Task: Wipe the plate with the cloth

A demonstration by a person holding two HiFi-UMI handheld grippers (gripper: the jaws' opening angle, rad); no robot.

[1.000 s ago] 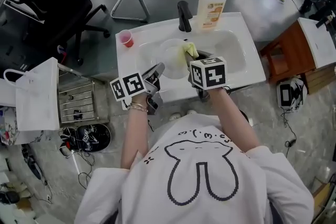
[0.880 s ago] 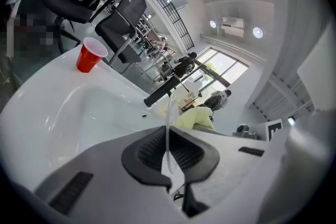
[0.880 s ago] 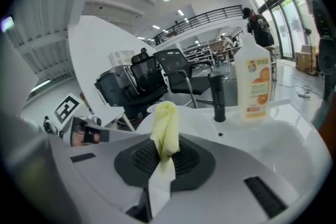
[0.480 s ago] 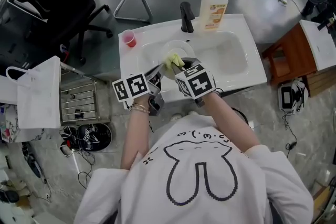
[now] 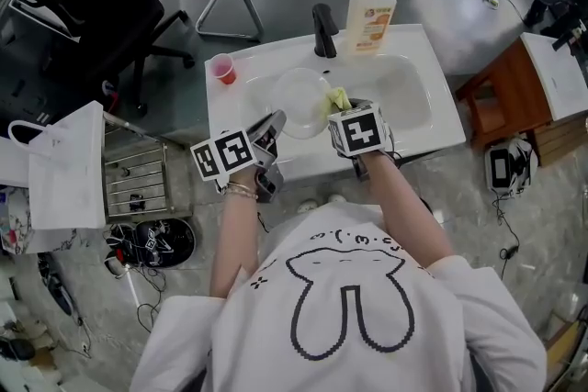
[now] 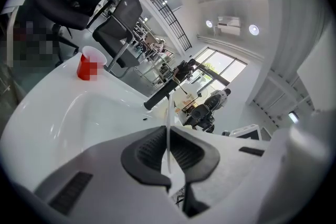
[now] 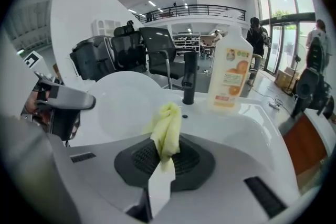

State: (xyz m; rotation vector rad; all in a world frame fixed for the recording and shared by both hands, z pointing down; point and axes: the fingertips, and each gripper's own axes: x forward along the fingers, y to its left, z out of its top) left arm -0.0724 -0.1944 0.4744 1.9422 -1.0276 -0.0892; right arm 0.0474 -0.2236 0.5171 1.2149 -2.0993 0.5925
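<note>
My left gripper (image 6: 169, 153) is clamped on the rim of the plate (image 5: 301, 92), which runs edge-on straight out from its jaws. The plate is tilted, with its face toward my right gripper (image 7: 165, 159). That gripper pinches the yellow cloth (image 7: 167, 131), whose bunched length points forward past the tips, just beside the plate's edge. Ahead of those tips, the faucet (image 7: 189, 81) and soap bottle (image 7: 230, 73) stand on the sink (image 5: 413, 96). A red cup (image 6: 87, 64) sits far left.

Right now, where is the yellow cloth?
In the head view, the yellow cloth is pinched in the right gripper, just right of the white plate, over the sink.
</note>
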